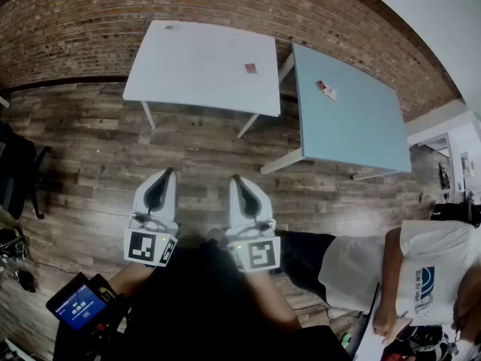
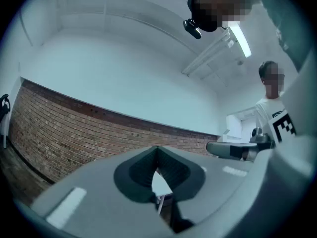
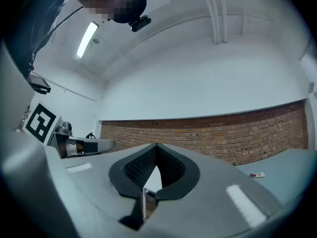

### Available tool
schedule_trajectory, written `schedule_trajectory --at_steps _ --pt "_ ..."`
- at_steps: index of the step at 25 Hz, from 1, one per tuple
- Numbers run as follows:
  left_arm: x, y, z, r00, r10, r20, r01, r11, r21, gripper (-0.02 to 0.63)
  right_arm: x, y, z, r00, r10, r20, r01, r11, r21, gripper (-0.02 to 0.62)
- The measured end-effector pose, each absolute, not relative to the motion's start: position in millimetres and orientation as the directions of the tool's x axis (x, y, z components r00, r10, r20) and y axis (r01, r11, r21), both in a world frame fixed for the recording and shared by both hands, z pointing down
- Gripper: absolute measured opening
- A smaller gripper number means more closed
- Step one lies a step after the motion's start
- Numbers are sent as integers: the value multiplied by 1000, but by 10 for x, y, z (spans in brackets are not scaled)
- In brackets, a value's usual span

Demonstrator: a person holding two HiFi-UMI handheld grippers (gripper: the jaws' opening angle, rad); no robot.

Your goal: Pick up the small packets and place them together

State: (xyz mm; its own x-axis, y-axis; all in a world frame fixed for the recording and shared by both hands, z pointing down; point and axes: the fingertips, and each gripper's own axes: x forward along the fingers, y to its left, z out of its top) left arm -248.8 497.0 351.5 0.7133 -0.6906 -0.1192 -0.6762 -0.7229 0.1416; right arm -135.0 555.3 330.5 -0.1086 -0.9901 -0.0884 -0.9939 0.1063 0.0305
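Note:
A small reddish packet [image 1: 250, 68] lies near the right edge of the white table [image 1: 195, 66]. Another small red-and-white packet [image 1: 325, 89] lies on the light blue table [image 1: 353, 119] beside it, and shows far off in the right gripper view [image 3: 257, 174]. My left gripper [image 1: 167, 173] and right gripper [image 1: 237, 179] are held side by side over the wooden floor, well short of both tables. Both are shut with nothing between the jaws, which meet at the tips in each gripper view [image 2: 157, 150] [image 3: 156, 146].
A brick wall [image 1: 225, 6] runs behind the tables. A person in a white shirt [image 1: 421, 273] stands at the lower right. A device with a lit blue screen [image 1: 77, 305] sits at the lower left, and a dark chair [image 1: 15, 171] stands at the left edge.

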Motion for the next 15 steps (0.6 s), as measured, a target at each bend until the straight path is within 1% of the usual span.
schedule_trajectory --at_steps 15 --pt "-2560 4884 3472 691 -713 -118 -699 -701 141 0 -1145 5557 3323 -69 -996 -62 -998 70 -7 2"
